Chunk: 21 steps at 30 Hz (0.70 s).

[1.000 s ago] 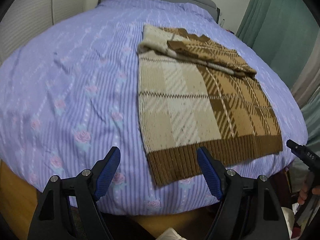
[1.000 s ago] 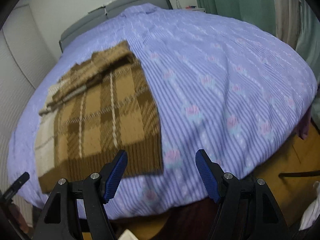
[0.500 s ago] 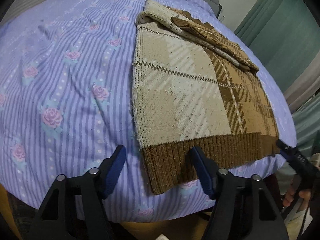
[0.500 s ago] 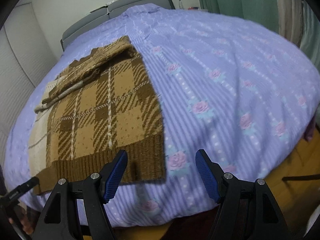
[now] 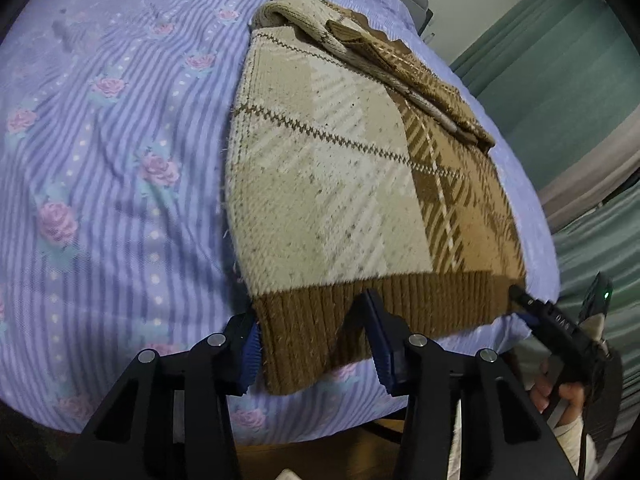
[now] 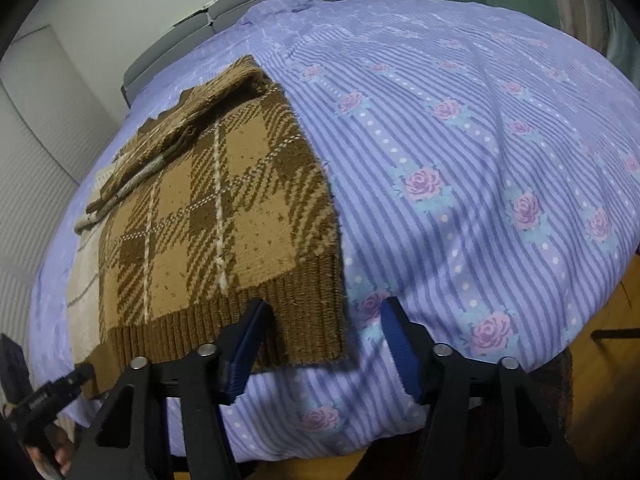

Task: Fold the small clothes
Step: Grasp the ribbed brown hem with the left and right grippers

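Note:
A plaid knit sweater (image 5: 340, 184), cream on one half and brown on the other, lies flat on the bed with its sleeves folded across the top. Its ribbed brown hem (image 5: 384, 312) faces me. My left gripper (image 5: 312, 348) straddles the hem's left corner, jaws closing, the cloth still flat between the blue pads. In the right wrist view the sweater (image 6: 208, 216) shows its brown half. My right gripper (image 6: 322, 354) straddles the hem's right corner (image 6: 312, 332), jaws closing; its left finger (image 6: 246, 344) rests over the rib, while the other finger is over the sheet.
The purple striped sheet with roses (image 6: 480, 160) covers the bed, whose near edge drops to a wooden floor (image 6: 600, 380). A grey headboard (image 6: 224, 12) stands at the far end, green curtains (image 5: 560, 64) to the right. A hand (image 5: 560, 396) holds the other gripper.
Both grippers have come down and closer to the sweater's hem. Their jaws have narrowed, and a hem corner now lies between each pair of fingers.

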{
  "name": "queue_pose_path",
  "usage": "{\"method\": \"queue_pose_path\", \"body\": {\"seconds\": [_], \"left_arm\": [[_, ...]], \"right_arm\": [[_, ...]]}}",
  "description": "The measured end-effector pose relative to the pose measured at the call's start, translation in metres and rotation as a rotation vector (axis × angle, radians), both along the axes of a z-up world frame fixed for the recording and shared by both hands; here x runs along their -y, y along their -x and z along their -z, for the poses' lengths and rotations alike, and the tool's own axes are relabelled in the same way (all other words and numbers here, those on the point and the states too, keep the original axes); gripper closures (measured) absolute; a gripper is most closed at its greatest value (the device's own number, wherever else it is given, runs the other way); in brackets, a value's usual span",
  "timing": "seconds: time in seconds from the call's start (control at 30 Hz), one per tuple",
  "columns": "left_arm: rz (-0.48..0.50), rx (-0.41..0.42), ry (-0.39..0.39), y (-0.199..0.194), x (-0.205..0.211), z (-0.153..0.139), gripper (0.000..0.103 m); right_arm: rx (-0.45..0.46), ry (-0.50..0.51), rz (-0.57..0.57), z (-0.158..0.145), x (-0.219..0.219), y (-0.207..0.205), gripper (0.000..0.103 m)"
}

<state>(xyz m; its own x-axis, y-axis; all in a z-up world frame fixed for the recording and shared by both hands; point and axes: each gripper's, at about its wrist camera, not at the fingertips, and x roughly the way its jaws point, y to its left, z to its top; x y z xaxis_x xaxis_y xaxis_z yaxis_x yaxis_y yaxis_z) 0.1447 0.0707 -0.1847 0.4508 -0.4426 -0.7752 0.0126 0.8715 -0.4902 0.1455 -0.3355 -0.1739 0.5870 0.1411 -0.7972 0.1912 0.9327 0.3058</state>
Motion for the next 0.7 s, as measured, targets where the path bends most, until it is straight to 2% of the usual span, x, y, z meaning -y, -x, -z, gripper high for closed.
{"method": "queue_pose_path", "body": {"seconds": [0.07, 0.13, 0.2, 0.27, 0.33, 0.4, 0.57, 0.7], "left_arm": [[-0.003, -0.003, 0.017, -0.003, -0.001, -0.003, 0.075], [0.011, 0.012, 0.063, -0.001, -0.001, -0.008, 0.082], [0.026, 0.014, 0.040, -0.001, 0.003, -0.011, 0.085], [0.016, 0.004, 0.033, -0.003, 0.004, -0.011, 0.087], [0.009, 0.036, 0.025, 0.002, 0.004, -0.023, 0.088], [0.004, 0.071, 0.036, 0.007, 0.002, -0.036, 0.088], [-0.054, 0.135, 0.048, 0.018, -0.009, -0.070, 0.090], [-0.096, 0.178, 0.061, 0.014, -0.009, -0.091, 0.090]], "right_arm": [[0.003, -0.018, -0.012, -0.002, -0.002, 0.000, 0.061], [0.004, -0.024, -0.030, -0.004, -0.005, -0.001, 0.072], [0.003, -0.013, -0.040, -0.006, -0.008, -0.001, 0.083], [-0.005, -0.035, -0.029, -0.006, -0.004, -0.002, 0.090], [-0.011, -0.069, 0.001, -0.009, 0.003, -0.001, 0.091], [0.007, -0.050, 0.013, -0.018, 0.003, 0.002, 0.092], [0.086, -0.014, 0.020, -0.057, -0.001, 0.014, 0.092], [0.158, -0.058, 0.035, -0.083, 0.000, 0.017, 0.092]]}}
